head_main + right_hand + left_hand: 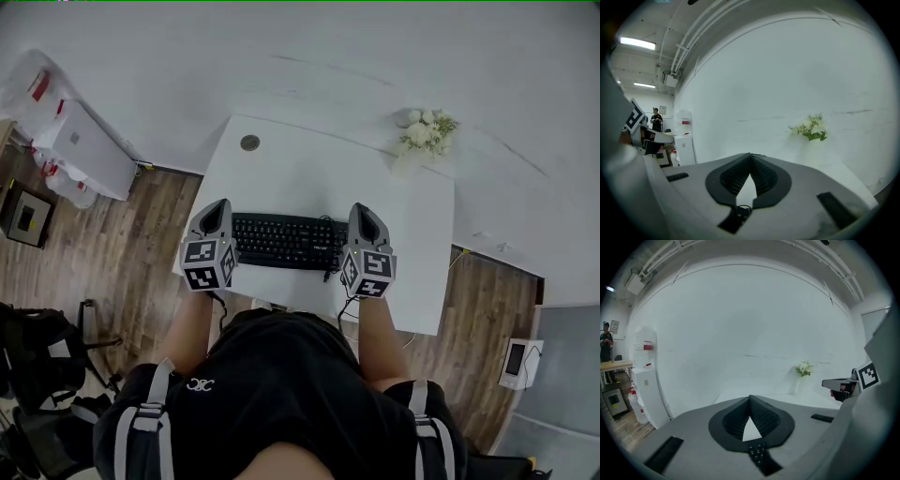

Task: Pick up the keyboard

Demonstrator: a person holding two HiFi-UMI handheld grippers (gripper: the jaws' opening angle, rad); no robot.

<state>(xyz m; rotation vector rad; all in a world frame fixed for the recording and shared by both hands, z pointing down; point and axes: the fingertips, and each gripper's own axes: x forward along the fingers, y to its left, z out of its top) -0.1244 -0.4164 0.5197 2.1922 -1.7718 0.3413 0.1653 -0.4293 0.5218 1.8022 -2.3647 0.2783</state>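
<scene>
Black keyboard (pixel 281 241) on white table (pixel 309 178), flowers (pixel 427 131) behind

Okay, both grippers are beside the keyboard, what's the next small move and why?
Probably open both jaws: the left gripper and right gripper are shut and empty, flanking the two ends of the keyboard, so neither can take hold of it yet.

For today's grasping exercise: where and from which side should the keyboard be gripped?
The keyboard is long, flat and lies crosswise: probably grip its two short ends, one gripper each, from the near side, where the shut left gripper and right gripper flank it.
</scene>
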